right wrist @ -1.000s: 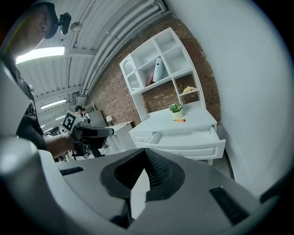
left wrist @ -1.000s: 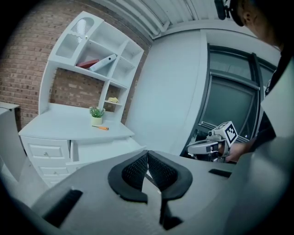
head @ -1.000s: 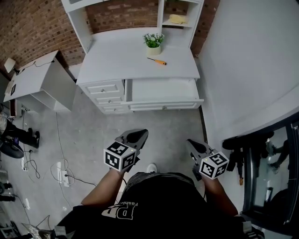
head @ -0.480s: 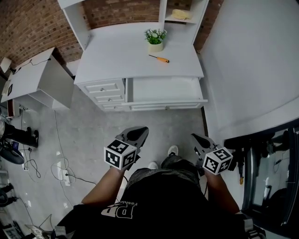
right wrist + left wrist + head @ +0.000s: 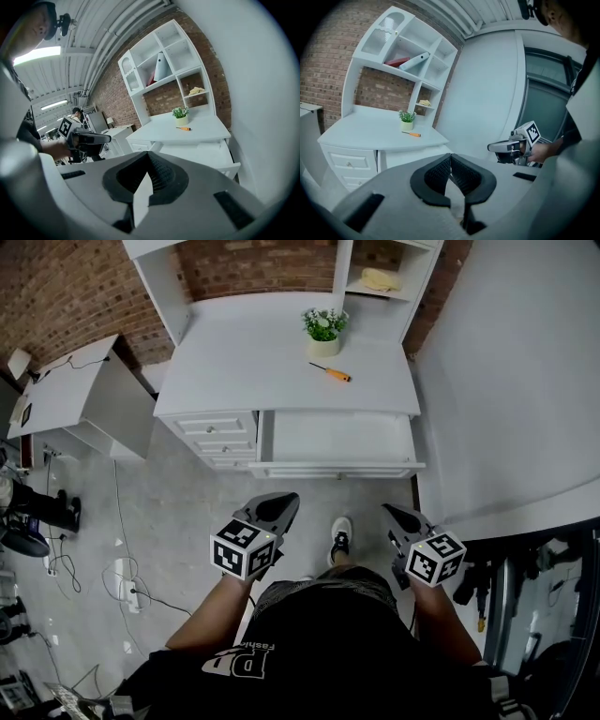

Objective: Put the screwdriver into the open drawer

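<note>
Jaws closed, empty: left gripper (image 5: 450,158), right gripper (image 5: 148,154)

A red brick wall (image 5: 66,287) runs along the far side, and a plain white wall (image 5: 506,371) closes the right. A white desk (image 5: 244,357) with a shelved hutch (image 5: 389,28) stands in the far right corner. A smaller white table (image 5: 61,395) sits to its left. The floor (image 5: 178,512) is grey concrete. Strip lights (image 5: 33,55) glow overhead, and dark glazed panels (image 5: 546,89) stand at the near right.
</note>
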Demonstrator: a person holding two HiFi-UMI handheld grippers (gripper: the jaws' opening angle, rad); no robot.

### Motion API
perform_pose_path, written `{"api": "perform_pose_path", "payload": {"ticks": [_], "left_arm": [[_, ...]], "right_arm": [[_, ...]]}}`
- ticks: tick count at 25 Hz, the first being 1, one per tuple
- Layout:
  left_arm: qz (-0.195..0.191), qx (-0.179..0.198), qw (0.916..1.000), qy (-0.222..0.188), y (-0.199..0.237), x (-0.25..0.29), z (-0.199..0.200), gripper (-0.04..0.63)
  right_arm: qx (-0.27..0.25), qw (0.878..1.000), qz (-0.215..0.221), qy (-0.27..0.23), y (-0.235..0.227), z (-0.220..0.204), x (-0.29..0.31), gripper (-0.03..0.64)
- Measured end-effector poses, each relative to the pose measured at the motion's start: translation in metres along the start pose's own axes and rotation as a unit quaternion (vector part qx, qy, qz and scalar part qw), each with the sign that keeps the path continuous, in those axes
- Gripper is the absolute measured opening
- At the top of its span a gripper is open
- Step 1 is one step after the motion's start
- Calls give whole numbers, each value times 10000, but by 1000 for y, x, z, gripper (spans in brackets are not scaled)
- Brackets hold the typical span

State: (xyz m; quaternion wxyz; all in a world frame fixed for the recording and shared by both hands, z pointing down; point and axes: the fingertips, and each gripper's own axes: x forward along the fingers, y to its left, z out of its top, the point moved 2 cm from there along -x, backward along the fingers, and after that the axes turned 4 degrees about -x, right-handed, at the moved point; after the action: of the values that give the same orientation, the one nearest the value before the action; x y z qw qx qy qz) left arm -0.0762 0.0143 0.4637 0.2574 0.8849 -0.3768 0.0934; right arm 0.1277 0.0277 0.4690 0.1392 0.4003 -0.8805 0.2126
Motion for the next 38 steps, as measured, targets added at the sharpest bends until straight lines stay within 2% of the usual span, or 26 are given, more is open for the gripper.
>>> {"api": "perform_pose_path", "payload": {"ticks": [8, 17, 25, 30, 38], "left_arm": [[219, -15, 9997, 48, 26, 46, 31, 18], [505, -36, 9987, -17, 49, 112, 75, 18], [767, -97, 9968, 189, 73, 163, 88, 18], [1029, -209, 9943, 164, 90, 177, 94, 18], [1163, -240, 9928, 154, 116, 187, 105, 18]], "right_arm": [[-75, 9998, 176, 74, -55, 31, 36, 2], [-413, 9979, 474, 174, -120, 75, 78, 2], [-790, 9941, 650, 353, -172, 97, 117, 2], [-1114, 9901, 721, 454, -191, 111, 144, 2], [-1602, 9821, 690, 712, -205, 123, 197, 2]]}}
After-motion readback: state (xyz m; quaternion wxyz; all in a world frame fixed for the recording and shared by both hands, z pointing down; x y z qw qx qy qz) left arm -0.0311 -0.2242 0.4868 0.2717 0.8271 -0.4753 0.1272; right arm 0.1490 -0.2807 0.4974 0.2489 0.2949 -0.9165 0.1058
